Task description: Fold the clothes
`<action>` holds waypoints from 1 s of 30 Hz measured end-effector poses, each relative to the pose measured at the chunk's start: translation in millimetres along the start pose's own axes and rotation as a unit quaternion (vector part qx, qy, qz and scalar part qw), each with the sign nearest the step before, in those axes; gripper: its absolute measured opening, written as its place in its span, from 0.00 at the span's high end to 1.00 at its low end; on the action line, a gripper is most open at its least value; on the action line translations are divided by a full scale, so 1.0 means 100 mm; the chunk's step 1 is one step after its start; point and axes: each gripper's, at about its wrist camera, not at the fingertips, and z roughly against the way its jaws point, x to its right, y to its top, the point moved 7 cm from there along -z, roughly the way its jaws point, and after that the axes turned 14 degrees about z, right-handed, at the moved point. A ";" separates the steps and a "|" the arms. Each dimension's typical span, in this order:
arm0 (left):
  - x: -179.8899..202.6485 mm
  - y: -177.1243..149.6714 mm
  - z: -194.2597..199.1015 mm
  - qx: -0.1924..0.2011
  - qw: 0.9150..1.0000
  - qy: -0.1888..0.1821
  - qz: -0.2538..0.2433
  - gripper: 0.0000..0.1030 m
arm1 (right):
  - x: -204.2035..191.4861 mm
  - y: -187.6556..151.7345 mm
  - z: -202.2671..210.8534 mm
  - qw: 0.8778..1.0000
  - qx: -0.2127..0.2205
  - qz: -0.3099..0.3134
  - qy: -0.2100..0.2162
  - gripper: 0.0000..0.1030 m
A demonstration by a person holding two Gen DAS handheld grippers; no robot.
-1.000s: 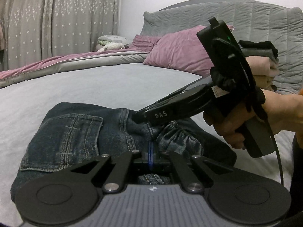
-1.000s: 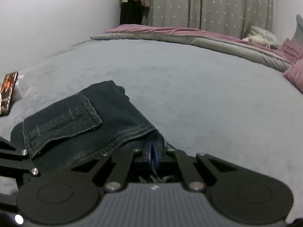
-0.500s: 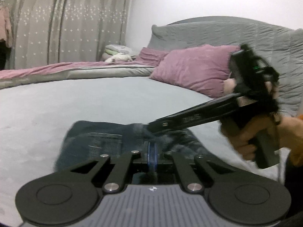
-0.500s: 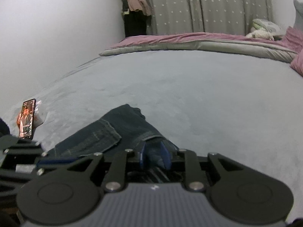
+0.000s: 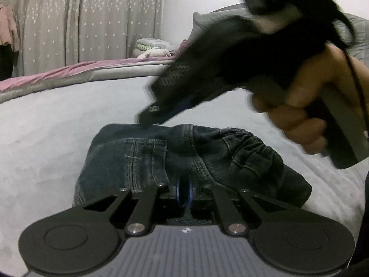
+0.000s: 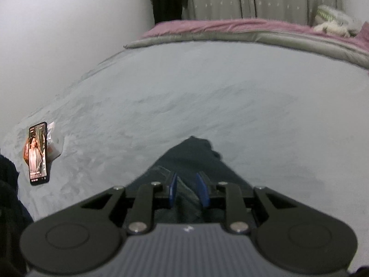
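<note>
Denim jeans (image 5: 184,159) folded, long axis crosswise

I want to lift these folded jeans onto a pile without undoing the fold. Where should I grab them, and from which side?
Probably at the gathered waistband end of the jeans: it sits thick and raised off the bed. Come in low from the near edge, where the left gripper is pinched, so all layers are caught together.

The right gripper (image 5: 147,121) is motion-blurred, its top cut off; the phone (image 6: 38,153) screen is too small to read.
</note>
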 end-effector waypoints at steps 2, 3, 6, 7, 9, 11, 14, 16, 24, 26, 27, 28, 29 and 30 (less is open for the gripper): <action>0.01 -0.01 0.00 -0.006 1.000 -0.009 0.004 0.97 | -0.02 0.02 -0.16 1.000 -0.015 -0.010 0.004 0.79; 0.02 -0.01 0.00 -0.009 1.000 -0.014 0.006 0.97 | -0.01 0.02 -0.25 1.000 -0.028 -0.012 0.001 0.79; 0.04 -0.03 0.00 -0.021 0.999 -0.027 0.008 1.00 | 0.02 0.03 -0.46 0.999 -0.052 -0.011 -0.012 0.80; 0.04 -0.03 0.00 -0.023 0.999 -0.028 0.009 1.00 | 0.04 0.05 -0.51 0.998 -0.055 -0.013 -0.014 0.83; 0.04 -0.03 -0.01 -0.025 0.999 -0.031 0.010 1.00 | 0.07 0.09 -0.61 0.998 -0.057 -0.017 -0.014 0.84; 0.05 -0.03 -0.01 -0.027 0.999 -0.032 0.011 1.00 | 0.09 0.12 -0.68 0.998 -0.054 -0.020 -0.013 0.85; 0.07 -0.04 -0.02 -0.027 0.999 -0.029 0.005 1.00 | 0.11 0.18 -0.77 0.999 -0.037 -0.015 -0.016 0.87; 0.08 -0.04 -0.01 -0.028 0.999 -0.031 0.005 1.00 | 0.13 0.21 -0.83 0.999 -0.019 -0.003 -0.029 0.88; 0.03 0.04 -0.01 -0.029 0.999 -0.039 0.021 1.00 | 0.24 0.21 -0.49 0.999 0.022 -0.021 -0.016 0.78; -0.01 0.05 0.00 -0.029 0.998 -0.039 0.030 0.97 | 0.28 0.17 -0.31 0.999 0.028 -0.017 -0.020 0.78; -0.02 0.06 0.01 -0.029 0.998 -0.039 0.033 0.95 | 0.30 0.15 -0.22 0.999 0.031 -0.015 -0.022 0.78; -0.02 0.07 0.01 -0.029 0.998 -0.039 0.036 0.91 | 0.32 0.13 -0.13 0.999 0.034 -0.013 -0.024 0.78; -0.02 0.08 0.02 -0.028 0.998 -0.036 0.035 0.88 | 0.33 0.11 -0.04 0.999 0.037 -0.010 -0.027 0.78; -0.02 0.09 0.02 -0.027 0.999 -0.034 0.033 0.87 | 0.34 0.06 0.04 0.999 0.038 -0.005 -0.031 0.78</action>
